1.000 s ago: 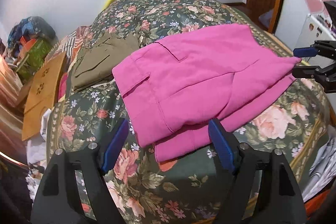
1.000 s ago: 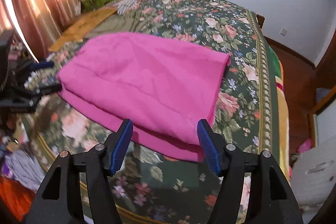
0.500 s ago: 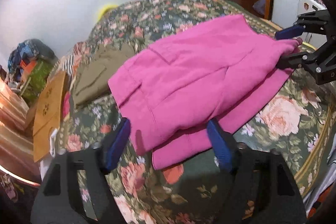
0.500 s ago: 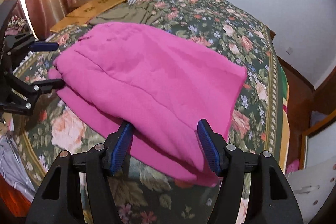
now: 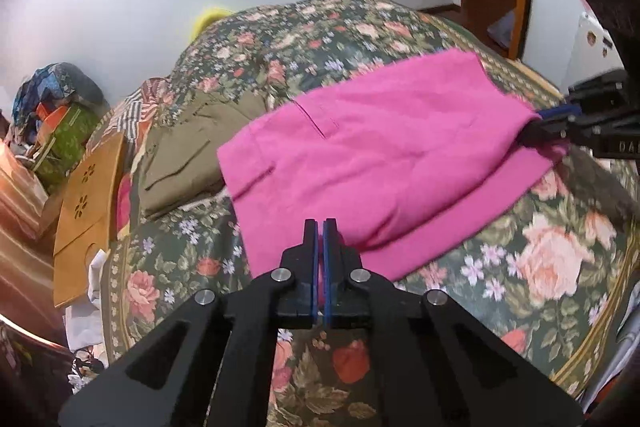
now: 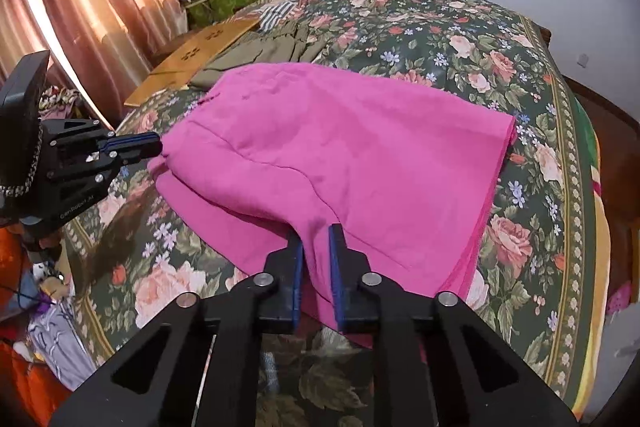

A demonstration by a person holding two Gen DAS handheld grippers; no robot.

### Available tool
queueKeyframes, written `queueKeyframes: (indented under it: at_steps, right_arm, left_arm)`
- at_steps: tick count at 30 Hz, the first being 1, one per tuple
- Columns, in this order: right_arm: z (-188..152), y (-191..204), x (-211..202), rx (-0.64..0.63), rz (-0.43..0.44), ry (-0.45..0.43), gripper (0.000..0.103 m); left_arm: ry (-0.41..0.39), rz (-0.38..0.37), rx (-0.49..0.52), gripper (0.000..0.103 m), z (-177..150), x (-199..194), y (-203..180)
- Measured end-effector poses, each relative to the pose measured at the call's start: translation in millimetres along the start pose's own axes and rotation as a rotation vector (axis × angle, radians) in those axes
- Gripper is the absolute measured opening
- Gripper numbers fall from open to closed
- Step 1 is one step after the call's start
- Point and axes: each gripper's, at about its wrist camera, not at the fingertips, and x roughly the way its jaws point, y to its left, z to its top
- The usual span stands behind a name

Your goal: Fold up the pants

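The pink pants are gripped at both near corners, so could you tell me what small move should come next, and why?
Probably lift both corners together and carry them toward the far edge. The left gripper and right gripper have just closed on the pink pants, which lie flat on the floral bedspread.

Each gripper, left (image 5: 320, 227) and right (image 6: 316, 233), is a black angular frame with triangular cut-outs, round silver screws and blue-lined fingers; white lettering marks the side.

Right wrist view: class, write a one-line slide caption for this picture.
Right tool pinches the near edge of pink pants on a floral bedspread; left tool grips the far end.
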Motion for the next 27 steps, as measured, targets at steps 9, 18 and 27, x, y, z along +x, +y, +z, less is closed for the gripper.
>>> queueKeyframes:
  at_steps: [9,18,27]
  right_arm:
    - [14,3,-22,0.006,0.041,-0.086,0.007]
    - [21,4,-31,0.015,0.06,-0.106,0.007]
    - [24,4,-36,0.01,0.079,-0.126,0.007]
  left_arm:
    - [0.003,-0.05,-0.016,0.022,2,-12,7]
    - [0.026,-0.031,0.041,0.063,-2,5,-13]
    - [0.015,0.032,0.081,0.042,15,26,-28]
